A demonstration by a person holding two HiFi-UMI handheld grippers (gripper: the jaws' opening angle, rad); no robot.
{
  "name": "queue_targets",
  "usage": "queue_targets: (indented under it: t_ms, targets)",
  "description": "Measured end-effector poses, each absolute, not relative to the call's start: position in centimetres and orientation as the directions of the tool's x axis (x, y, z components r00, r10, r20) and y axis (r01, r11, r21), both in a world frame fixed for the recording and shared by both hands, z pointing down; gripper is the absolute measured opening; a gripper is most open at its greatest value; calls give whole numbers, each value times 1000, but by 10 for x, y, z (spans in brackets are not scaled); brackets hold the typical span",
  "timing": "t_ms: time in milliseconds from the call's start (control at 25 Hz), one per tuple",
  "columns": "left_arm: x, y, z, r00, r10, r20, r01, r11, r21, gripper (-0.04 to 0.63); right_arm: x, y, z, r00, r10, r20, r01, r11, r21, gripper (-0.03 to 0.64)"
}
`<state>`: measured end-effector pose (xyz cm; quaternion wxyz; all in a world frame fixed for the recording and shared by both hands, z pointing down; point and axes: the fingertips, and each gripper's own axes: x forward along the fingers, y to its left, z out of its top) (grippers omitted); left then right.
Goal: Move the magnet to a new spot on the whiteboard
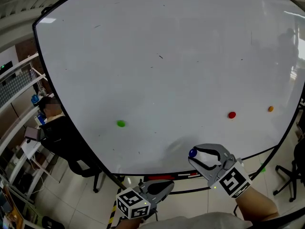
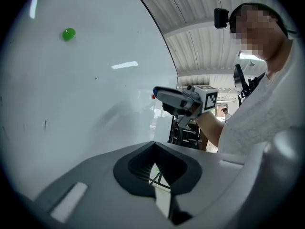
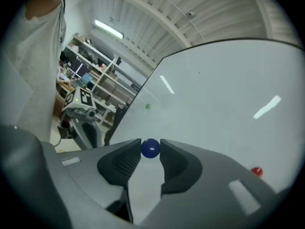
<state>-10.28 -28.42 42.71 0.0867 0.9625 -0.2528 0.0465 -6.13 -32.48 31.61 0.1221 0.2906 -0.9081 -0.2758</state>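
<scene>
A blue ball magnet (image 3: 150, 148) sits pinched between the tips of my right gripper (image 3: 150, 149), which is shut on it. In the head view the blue magnet (image 1: 192, 152) hangs at the gripper's tip just in front of the lower part of the whiteboard (image 1: 181, 56); whether it touches the board I cannot tell. The right gripper (image 1: 194, 154) points left along the board. My left gripper (image 1: 167, 185) is low, below the board's bottom edge, with its jaws closed and nothing between them (image 2: 153, 149).
Other magnets stick to the whiteboard: a green one (image 1: 121, 123) at lower left, a red one (image 1: 231, 115) and an orange one (image 1: 270, 109) at lower right. Shelves (image 1: 19, 128) and a black chair (image 1: 66, 142) stand left of the board.
</scene>
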Motion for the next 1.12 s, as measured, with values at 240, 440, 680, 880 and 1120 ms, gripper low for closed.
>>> queue_targets:
  t_ms: [240,440,680,880,1120]
  targets:
    - [-97,-276,418,863,-491,120,-504,-851,147,-15,-41,-301,391,-806,-563,182,-483,804,347,127]
    - [-89,-266,416,872,-479,102,-490,-856,166,-15,-32,-285,420,-832,-522,189,-492,851,184,127]
    - [-80,-261,414,869,-484,103,-495,-854,162,-15,-29,-277,433,-843,-502,192,-487,865,120,127]
    - [-76,-253,416,869,-481,120,-495,-855,157,-15,-33,-271,436,-855,-484,186,-476,875,90,127]
    - [-73,-247,417,859,-492,144,-508,-854,113,-18,-32,-266,436,-859,-479,182,-470,878,90,127]
